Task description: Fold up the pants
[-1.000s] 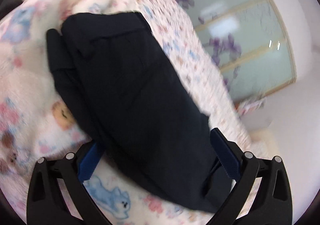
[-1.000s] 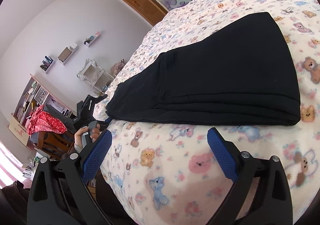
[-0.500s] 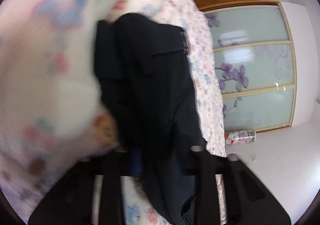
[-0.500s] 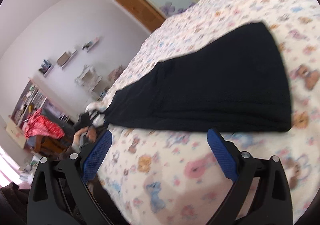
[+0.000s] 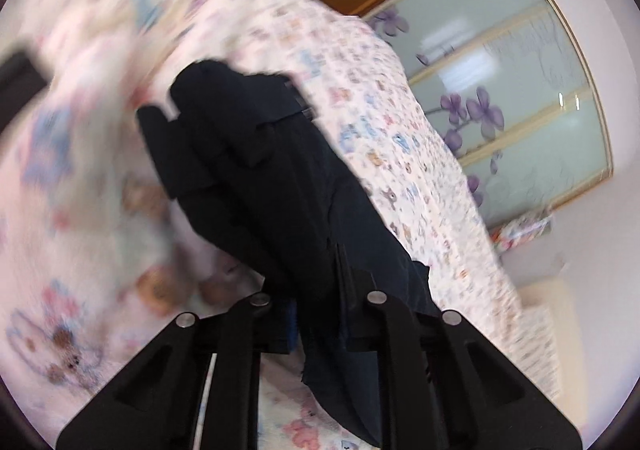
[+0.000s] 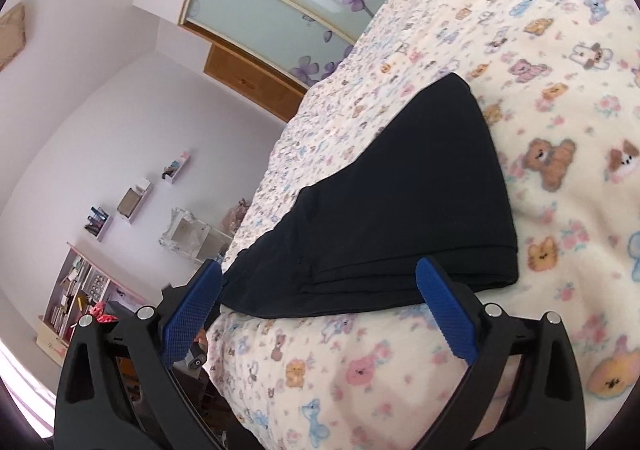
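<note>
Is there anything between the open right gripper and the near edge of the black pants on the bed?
Nothing visible. Only bare blanket lies between the right gripper and the pants; its jaws stand open just short of the folded edge. The left gripper has just been closing and is clamped on the pants' other end.

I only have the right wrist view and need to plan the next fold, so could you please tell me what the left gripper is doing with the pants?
Observer: The left gripper has just been closing and is shut on the pants, pinching the near end of the dark cloth.
Operator: Thank you. Is that end lying flat on the blanket?
Observer: No, it is bunched between the fingers, with a loose flap hanging below them over the blanket.
Operator: Is anything visible on the far end?
Observer: Yes, the far end shows stacked layers, and a small flap stands out on the top one.
</note>
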Demonstrator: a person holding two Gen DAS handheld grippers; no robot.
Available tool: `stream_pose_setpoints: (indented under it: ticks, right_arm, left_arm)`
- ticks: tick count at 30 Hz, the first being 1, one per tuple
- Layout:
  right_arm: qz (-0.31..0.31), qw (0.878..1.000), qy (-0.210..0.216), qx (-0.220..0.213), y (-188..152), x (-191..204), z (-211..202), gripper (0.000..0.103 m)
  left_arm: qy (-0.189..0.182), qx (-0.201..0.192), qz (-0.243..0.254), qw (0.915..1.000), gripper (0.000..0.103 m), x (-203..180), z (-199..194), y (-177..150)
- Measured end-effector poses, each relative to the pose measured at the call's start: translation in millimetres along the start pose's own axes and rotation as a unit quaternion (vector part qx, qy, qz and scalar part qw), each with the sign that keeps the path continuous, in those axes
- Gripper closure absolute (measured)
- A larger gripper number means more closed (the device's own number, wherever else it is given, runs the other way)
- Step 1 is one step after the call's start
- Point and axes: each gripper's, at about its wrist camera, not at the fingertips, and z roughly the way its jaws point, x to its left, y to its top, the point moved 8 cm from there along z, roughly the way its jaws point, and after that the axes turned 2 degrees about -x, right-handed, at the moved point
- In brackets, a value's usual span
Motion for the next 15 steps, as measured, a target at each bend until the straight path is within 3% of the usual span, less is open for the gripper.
stream_pose_setpoints:
  ticks: [5,11,14,15]
  right_arm:
    - [0.000,1.000,0.019,-0.022,7,7,-11,0.003]
    - [0.013,0.997,0.044,-0.065,25,12,-34,0.002]
    - [0.020,0.995,0.051,-0.087,32,13,-44,0.002]
    - [0.023,0.994,0.051,-0.093,35,12,-45,0.002]
  left_arm:
    - [0.041,-0.020,0.119,0.9918,0.090,-67,-9,1]
    - [0.035,-0.038,0.224,0.9732,0.090,-154,-13,-27]
    - [0.017,-0.040,0.298,0.9535,0.090,-210,-12,-60]
    - [0.004,-0.038,0.336,0.9410,0.090,-236,-11,-83]
